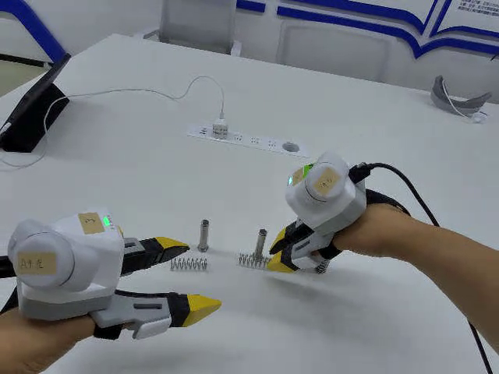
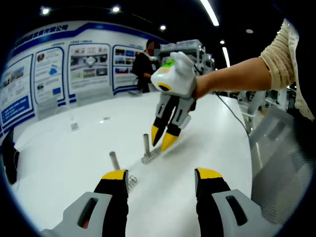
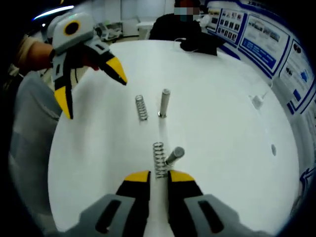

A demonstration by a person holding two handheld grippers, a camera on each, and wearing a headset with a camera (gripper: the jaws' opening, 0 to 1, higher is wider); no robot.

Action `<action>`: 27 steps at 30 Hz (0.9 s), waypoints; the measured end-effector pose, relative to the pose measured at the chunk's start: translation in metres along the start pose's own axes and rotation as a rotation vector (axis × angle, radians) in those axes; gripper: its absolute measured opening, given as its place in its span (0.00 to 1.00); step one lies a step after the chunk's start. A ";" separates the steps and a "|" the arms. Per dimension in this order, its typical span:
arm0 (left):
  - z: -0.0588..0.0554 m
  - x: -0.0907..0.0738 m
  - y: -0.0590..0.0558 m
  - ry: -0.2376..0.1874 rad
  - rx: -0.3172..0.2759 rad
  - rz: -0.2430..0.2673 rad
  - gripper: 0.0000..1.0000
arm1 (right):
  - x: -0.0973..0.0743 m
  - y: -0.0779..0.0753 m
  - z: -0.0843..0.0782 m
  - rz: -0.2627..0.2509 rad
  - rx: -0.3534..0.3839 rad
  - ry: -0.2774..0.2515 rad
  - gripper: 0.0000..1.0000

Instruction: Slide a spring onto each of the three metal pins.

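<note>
Head view: left gripper (image 1: 187, 276) low over the worktop (image 1: 140, 179), fingers wide apart, nothing between them. Spring A (image 1: 189, 264) lies flat just ahead of the fingertips; pin A (image 1: 204, 234) stands upright just beyond it. Right gripper (image 1: 282, 255) is tipped down to the worktop, its fingers close together with a narrow gap. Spring B (image 1: 253, 261) lies flat with one end at those fingertips, and pin B (image 1: 260, 243) stands upright just beside it. A third spring (image 1: 321, 266) shows in part on the far side of the right fingers. A power strip (image 1: 242, 139) lies well beyond both grippers.

Left gripper view: left gripper (image 2: 163, 175) fingers apart, gap bare. Spring A (image 2: 131, 181) lies just off the left-hand fingertip, with pin A (image 2: 114, 160) a little ahead of it. Farther ahead, the right gripper (image 2: 163, 138) points down at spring B (image 2: 150, 156), which lies at the foot of pin B (image 2: 146, 144).

Right gripper view: right gripper (image 3: 159, 177) fingers nearly together. The near end of spring B (image 3: 158, 159) sits in the gap at the tips; whether the pads press it I cannot tell. Pin B (image 3: 174, 155) is just ahead of the right-hand fingertip, beside the spring. Well ahead lie spring A (image 3: 141, 107) and pin A (image 3: 164, 102), side by side. The left gripper (image 3: 91, 88) hangs beyond them, spread.
</note>
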State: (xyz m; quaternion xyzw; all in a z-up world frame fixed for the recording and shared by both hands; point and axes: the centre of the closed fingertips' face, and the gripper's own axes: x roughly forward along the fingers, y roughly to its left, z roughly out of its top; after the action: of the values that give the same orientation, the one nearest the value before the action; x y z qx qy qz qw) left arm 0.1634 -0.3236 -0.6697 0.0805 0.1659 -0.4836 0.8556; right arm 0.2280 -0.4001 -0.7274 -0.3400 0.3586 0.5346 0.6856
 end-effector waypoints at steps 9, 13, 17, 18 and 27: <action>-0.001 0.000 0.002 0.000 -0.002 0.001 0.55 | 0.009 0.000 -0.005 0.019 0.002 0.026 0.13; -0.002 0.000 0.002 0.003 -0.001 0.001 0.55 | 0.013 0.001 -0.008 0.029 0.006 0.041 0.12; -0.002 0.000 0.002 0.003 0.000 0.000 0.54 | 0.014 0.001 -0.008 0.032 0.018 0.040 0.12; -0.002 0.000 0.002 0.004 0.000 0.000 0.54 | 0.013 0.002 -0.008 0.033 0.022 0.042 0.12; 0.000 0.002 -0.002 0.006 0.011 -0.012 0.54 | 0.003 0.015 -0.008 0.048 -0.002 0.056 0.12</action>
State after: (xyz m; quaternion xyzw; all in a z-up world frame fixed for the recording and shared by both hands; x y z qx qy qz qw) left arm 0.1630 -0.3263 -0.6708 0.0858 0.1664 -0.4896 0.8516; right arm 0.2128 -0.4027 -0.7354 -0.3468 0.3852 0.5413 0.6621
